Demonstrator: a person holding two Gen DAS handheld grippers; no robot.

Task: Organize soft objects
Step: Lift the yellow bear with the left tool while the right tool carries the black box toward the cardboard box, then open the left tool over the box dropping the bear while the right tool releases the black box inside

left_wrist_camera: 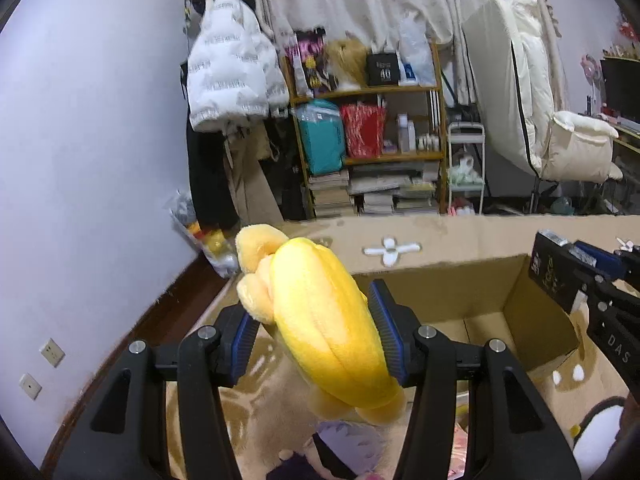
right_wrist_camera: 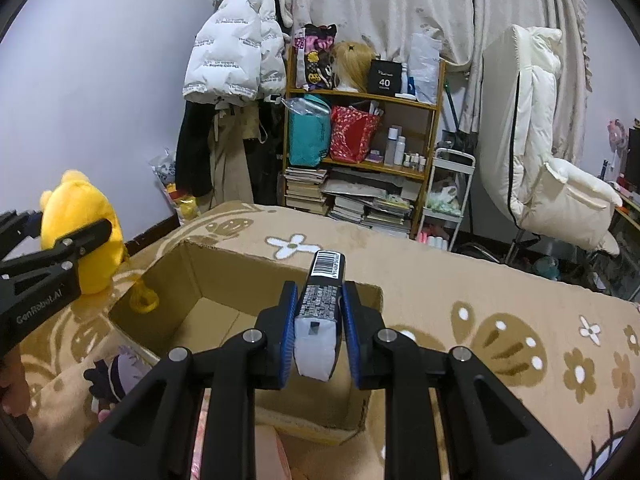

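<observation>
My left gripper (left_wrist_camera: 316,332) is shut on a yellow plush toy (left_wrist_camera: 320,320) and holds it in the air at the left end of an open cardboard box (left_wrist_camera: 528,304). The toy also shows in the right wrist view (right_wrist_camera: 86,224), left of the box (right_wrist_camera: 208,272). My right gripper (right_wrist_camera: 318,320) is shut on a black packet with a barcode and white end (right_wrist_camera: 320,304), held above the box's opening. That packet (left_wrist_camera: 554,272) and right gripper show at the right in the left wrist view. A purple-haired plush doll (right_wrist_camera: 120,372) lies on the bed beside the box.
The box sits on a tan blanket with flower prints (right_wrist_camera: 500,320). Behind the bed are a loaded wooden shelf (right_wrist_camera: 360,136), hanging coats (right_wrist_camera: 232,60), a white padded chair (right_wrist_camera: 540,152) and curtains. A lilac wall (left_wrist_camera: 100,120) is to the left.
</observation>
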